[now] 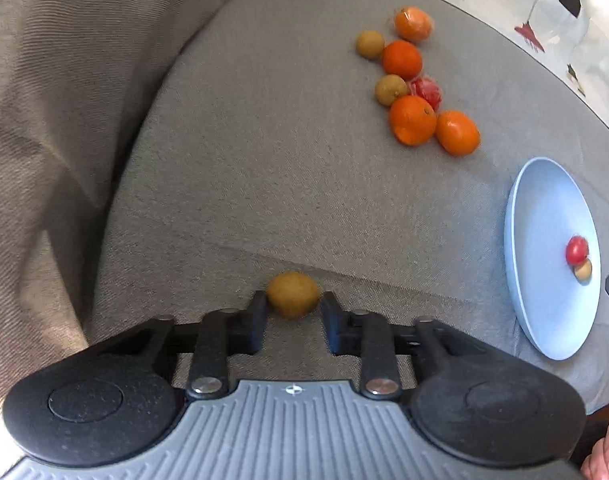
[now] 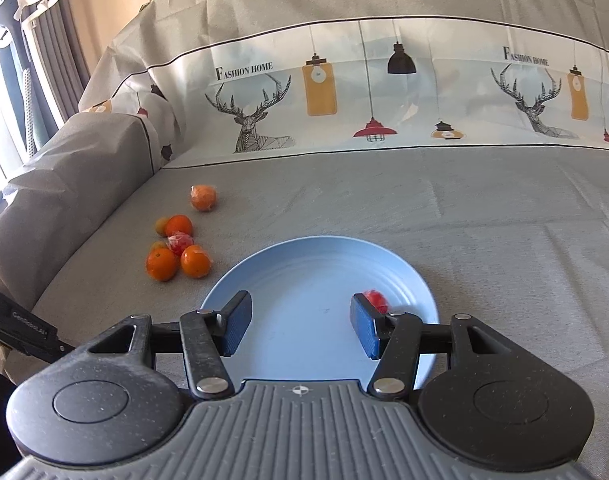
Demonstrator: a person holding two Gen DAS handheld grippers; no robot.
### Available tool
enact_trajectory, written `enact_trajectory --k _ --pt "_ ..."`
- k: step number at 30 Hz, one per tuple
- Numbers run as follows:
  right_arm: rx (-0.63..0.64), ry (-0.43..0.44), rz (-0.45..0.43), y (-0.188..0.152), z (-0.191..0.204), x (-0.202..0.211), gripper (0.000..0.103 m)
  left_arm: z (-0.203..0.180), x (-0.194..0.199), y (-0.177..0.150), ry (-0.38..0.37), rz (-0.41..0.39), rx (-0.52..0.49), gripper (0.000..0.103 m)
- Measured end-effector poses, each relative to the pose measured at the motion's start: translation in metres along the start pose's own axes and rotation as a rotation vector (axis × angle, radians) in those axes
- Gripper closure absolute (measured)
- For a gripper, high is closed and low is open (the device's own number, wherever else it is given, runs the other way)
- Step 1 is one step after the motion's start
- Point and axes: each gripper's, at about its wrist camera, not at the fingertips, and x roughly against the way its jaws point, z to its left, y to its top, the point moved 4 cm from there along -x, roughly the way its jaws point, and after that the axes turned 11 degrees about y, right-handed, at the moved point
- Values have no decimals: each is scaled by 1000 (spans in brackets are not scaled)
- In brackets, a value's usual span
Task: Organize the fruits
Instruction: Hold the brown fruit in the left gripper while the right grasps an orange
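Observation:
My left gripper [image 1: 292,300] is shut on a small brown round fruit [image 1: 293,293], held above the grey cloth. A cluster of oranges [image 1: 412,119], brown fruits [image 1: 390,89] and a wrapped red fruit [image 1: 426,91] lies ahead to the right; it also shows in the right wrist view [image 2: 172,256]. A light blue plate [image 1: 544,208] at the right holds a red fruit [image 1: 577,249] and a small brown fruit [image 1: 583,269]. My right gripper [image 2: 300,322] is open and empty, just above the plate [image 2: 304,272]. The red fruit [image 2: 375,300] sits behind its right finger.
A grey cloth [image 2: 484,220] covers the seat surface. A raised cushion [image 2: 84,160] borders the left side. A printed backrest cover with deer and lamps [image 2: 344,88] rises behind. The left gripper body [image 2: 20,330] shows at the left edge of the right wrist view.

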Motion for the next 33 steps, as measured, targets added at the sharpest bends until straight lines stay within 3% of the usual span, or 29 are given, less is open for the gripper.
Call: enact_trajectory --k 5,12,16,26,33 --pt "-3 19 12 3 8 -11 46 0 8 3 -52 -65 26 73" --pt "58 71 22 13 35 -36 47 -6 22 -1 -149 -131 -11 73" --pt "74 107 33 21 50 -58 53 -9 24 -1 -175 -146 -22 73" --pt "83 127 31 48 77 -113 53 -18 16 7 -172 -156 -43 73" --pt "48 112 124 52 74 -159 49 -16 17 5 -177 -156 -35 73"
